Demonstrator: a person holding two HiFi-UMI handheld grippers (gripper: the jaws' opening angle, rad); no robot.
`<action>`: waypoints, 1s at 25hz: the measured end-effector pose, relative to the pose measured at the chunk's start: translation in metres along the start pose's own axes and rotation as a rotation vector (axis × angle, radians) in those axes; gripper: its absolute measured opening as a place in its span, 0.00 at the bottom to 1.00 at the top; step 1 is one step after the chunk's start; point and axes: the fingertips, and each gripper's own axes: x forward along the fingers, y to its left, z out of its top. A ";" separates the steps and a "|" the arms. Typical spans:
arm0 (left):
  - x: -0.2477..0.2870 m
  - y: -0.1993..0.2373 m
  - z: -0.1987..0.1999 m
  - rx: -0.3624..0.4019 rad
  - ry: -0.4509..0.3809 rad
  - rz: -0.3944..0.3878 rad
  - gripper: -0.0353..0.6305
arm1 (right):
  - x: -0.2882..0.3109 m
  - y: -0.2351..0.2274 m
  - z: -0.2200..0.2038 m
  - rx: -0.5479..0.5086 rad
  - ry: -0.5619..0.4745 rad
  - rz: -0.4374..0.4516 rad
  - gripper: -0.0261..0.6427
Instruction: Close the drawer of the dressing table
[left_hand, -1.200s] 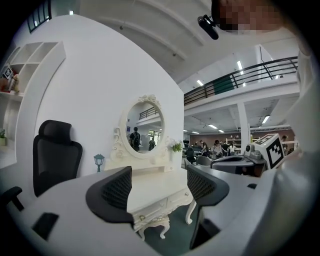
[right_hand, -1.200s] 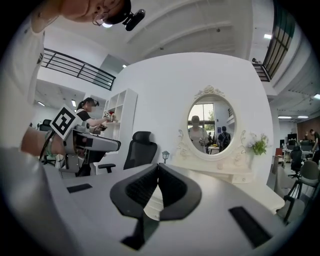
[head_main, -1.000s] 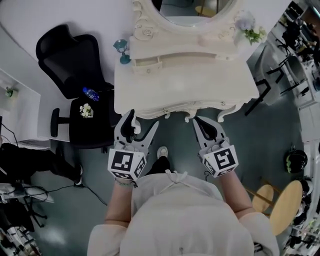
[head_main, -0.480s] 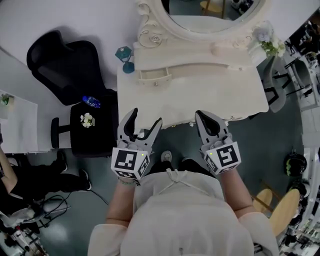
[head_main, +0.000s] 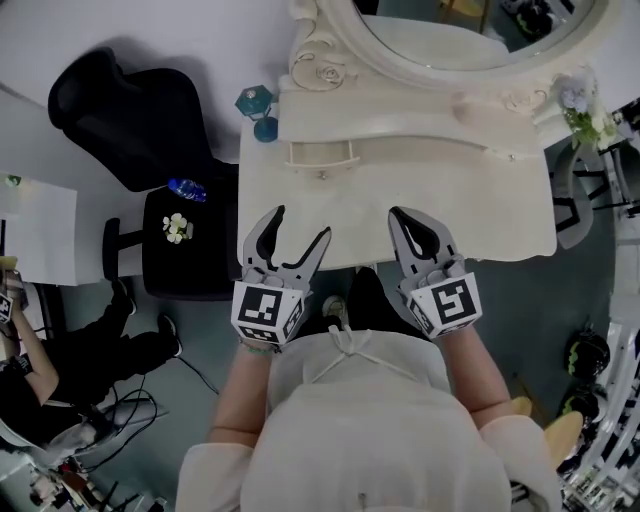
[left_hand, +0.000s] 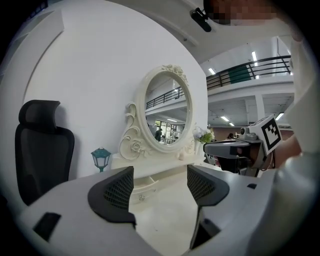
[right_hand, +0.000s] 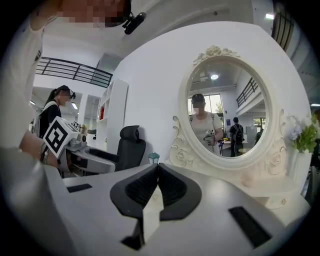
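The cream dressing table (head_main: 500, 215) carries an oval mirror (head_main: 470, 30) and a low shelf at its back. A small drawer (head_main: 320, 155) with a round knob juts out a little from that shelf's left part. My left gripper (head_main: 300, 222) hovers open over the table's front edge, short of the drawer and holding nothing. In the left gripper view the drawer (left_hand: 144, 184) shows between the open pads (left_hand: 117, 192). Over the table's front edge to the right, my right gripper (head_main: 398, 216) is shut and empty; in its own view that gripper (right_hand: 157, 175) faces the mirror (right_hand: 230, 115).
A teal lantern ornament (head_main: 258, 103) stands at the table's back left corner. A vase of flowers (head_main: 580, 105) is at the back right. Left of the table, a black office chair (head_main: 130, 110) holds a water bottle (head_main: 186, 188). A white desk (head_main: 35, 225) is further left.
I have stepped closer to the table. Both grippers moved forward from in front of the table edge to over its top. The left stays open, the right shut.
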 end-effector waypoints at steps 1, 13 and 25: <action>0.009 0.002 -0.003 -0.007 -0.002 0.010 0.58 | 0.007 -0.006 0.000 0.000 0.001 0.014 0.05; 0.100 0.040 -0.086 -0.054 0.094 0.119 0.58 | 0.079 -0.068 -0.056 0.042 0.080 0.122 0.05; 0.151 0.067 -0.154 -0.140 0.266 0.251 0.46 | 0.122 -0.082 -0.098 0.107 0.135 0.215 0.05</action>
